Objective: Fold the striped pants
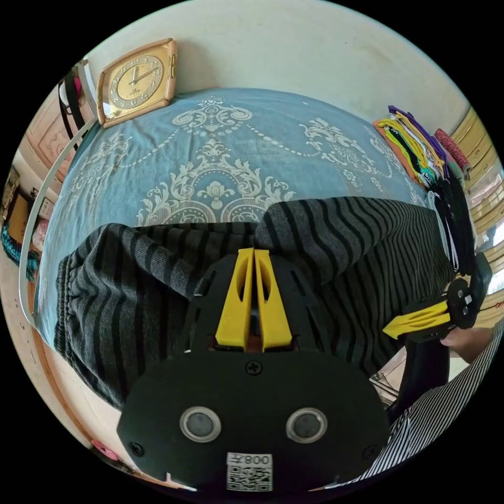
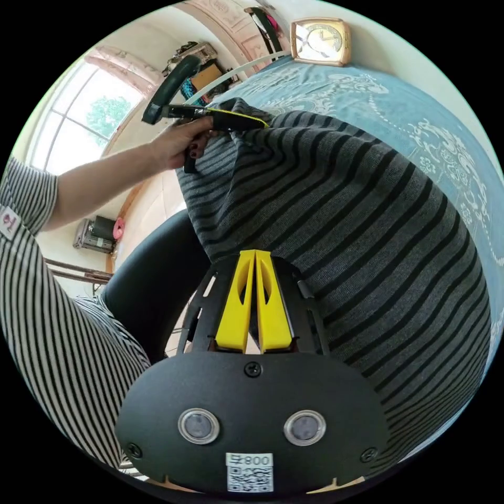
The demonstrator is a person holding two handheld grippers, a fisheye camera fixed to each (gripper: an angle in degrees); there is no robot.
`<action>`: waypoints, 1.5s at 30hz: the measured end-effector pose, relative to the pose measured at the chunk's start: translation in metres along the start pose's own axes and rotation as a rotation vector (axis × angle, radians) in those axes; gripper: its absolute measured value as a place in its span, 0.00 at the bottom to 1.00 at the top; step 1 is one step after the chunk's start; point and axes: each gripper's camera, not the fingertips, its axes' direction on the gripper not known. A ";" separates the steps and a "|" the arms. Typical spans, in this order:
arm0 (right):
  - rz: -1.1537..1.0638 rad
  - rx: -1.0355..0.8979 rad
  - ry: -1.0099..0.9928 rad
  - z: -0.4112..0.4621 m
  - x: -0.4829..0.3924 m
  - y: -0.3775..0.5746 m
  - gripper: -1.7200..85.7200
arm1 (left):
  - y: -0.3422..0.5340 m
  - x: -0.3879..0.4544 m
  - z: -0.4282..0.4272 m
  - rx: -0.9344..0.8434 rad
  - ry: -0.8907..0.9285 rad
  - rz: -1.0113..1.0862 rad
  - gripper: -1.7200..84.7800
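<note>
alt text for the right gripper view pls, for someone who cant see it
The right gripper, yellow jaws closed together, pinches the near edge of the grey and black striped pants that lie on a blue patterned bedspread. Farther along the same edge, a hand holds the left gripper, also at the fabric. A gold clock leans at the wall.

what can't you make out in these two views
- Left gripper view: the near edge of the pants is hidden behind the left gripper.
- Right gripper view: the pants hem is cut off by the picture's edge; the clock face is too small to read.
</note>
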 end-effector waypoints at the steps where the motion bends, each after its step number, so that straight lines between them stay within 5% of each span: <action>1: 0.010 -0.008 -0.035 -0.005 0.004 -0.007 0.02 | 0.002 -0.003 -0.004 0.008 0.007 -0.001 0.02; 4: -0.005 0.138 -0.063 -0.038 0.011 -0.039 0.02 | 0.013 -0.022 -0.018 0.037 0.052 -0.006 0.02; 8: -0.046 0.270 0.164 -0.058 0.021 -0.111 0.02 | 0.030 -0.046 -0.035 0.050 0.104 0.010 0.02; 13: 0.035 0.038 0.125 0.006 0.065 -0.177 0.02 | 0.043 -0.068 -0.055 0.058 0.120 0.020 0.02; 19: 0.043 0.106 -0.043 0.013 0.050 -0.127 0.02 | 0.060 -0.108 -0.088 0.104 0.267 -0.086 0.04; 28: -0.029 0.128 0.030 0.027 0.002 -0.083 0.02 | 0.079 -0.127 -0.132 0.174 0.359 -0.187 0.10; 37: -0.042 0.125 0.055 0.037 -0.003 -0.068 0.02 | 0.077 -0.102 -0.178 0.245 0.124 -0.007 0.12; 41: -0.036 0.128 0.048 0.036 0.001 -0.066 0.02 | 0.057 -0.094 -0.148 -0.010 0.056 0.156 0.09; 45: -0.024 0.142 0.064 0.028 0.003 -0.062 0.02 | 0.057 -0.108 -0.161 0.017 0.083 0.138 0.05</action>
